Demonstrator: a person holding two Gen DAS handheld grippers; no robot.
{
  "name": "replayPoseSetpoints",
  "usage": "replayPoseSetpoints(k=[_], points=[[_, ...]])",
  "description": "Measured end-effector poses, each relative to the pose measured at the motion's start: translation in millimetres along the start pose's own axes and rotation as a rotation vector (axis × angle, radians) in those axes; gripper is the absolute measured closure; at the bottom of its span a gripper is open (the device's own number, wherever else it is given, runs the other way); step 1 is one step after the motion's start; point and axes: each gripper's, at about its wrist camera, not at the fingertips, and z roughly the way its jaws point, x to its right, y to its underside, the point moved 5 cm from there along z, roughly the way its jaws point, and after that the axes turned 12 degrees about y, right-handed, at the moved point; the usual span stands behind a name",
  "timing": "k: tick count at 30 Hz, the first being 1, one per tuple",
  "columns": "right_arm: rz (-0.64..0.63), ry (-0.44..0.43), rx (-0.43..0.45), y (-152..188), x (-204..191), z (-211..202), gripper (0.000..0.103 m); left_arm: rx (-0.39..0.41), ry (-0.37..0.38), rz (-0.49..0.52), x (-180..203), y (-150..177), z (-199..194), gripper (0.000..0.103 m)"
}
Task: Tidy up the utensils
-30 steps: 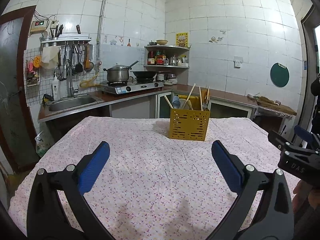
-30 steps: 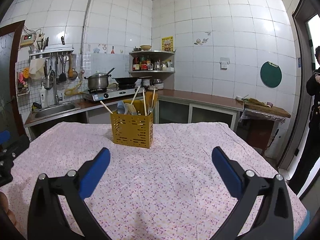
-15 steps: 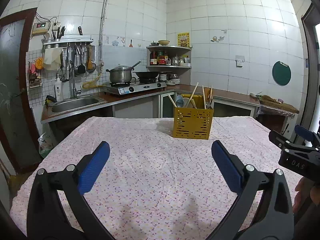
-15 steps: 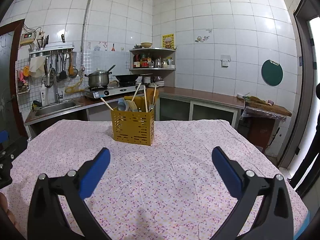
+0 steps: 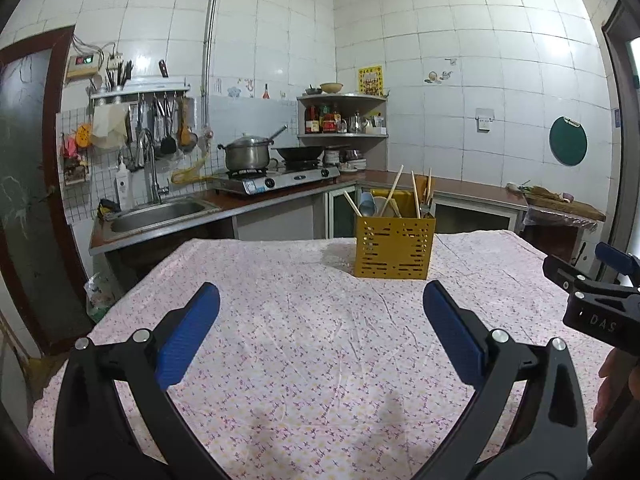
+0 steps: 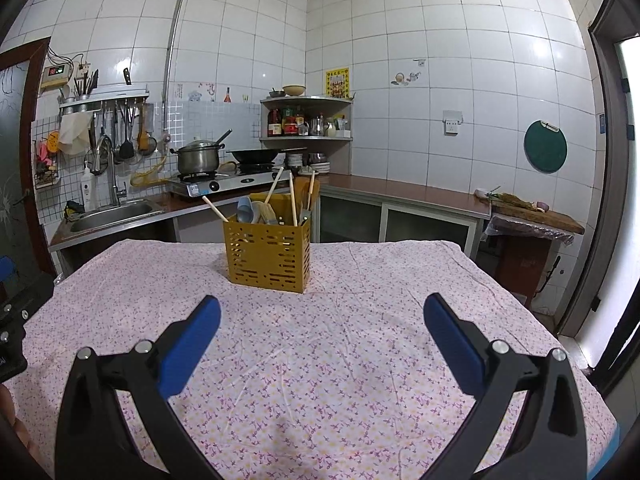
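A perforated yellow plastic utensil holder [image 6: 267,257] stands upright near the far edge of the table covered by a pink floral tablecloth [image 6: 340,360], holding wooden chopsticks [image 6: 293,204], a pale blue spoon [image 6: 244,209] and other utensils. The left gripper [image 5: 320,320] and the right gripper [image 6: 322,322] both hover over the near edge, blue-padded fingers spread wide apart and empty, well short of the holder.

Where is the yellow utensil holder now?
The holder stands at the table's far edge, ahead of both open grippers: right of centre in the left view, left of centre in the right view.
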Motion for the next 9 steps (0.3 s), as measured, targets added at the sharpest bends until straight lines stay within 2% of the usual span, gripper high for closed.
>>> replayPoseSetpoints(k=[9], points=[[-0.001, 0.005, 0.007, 0.2, -1.3, -1.2, 0.004, -0.002, 0.009, -0.013, 0.2, -0.7, -3.3, 0.005]])
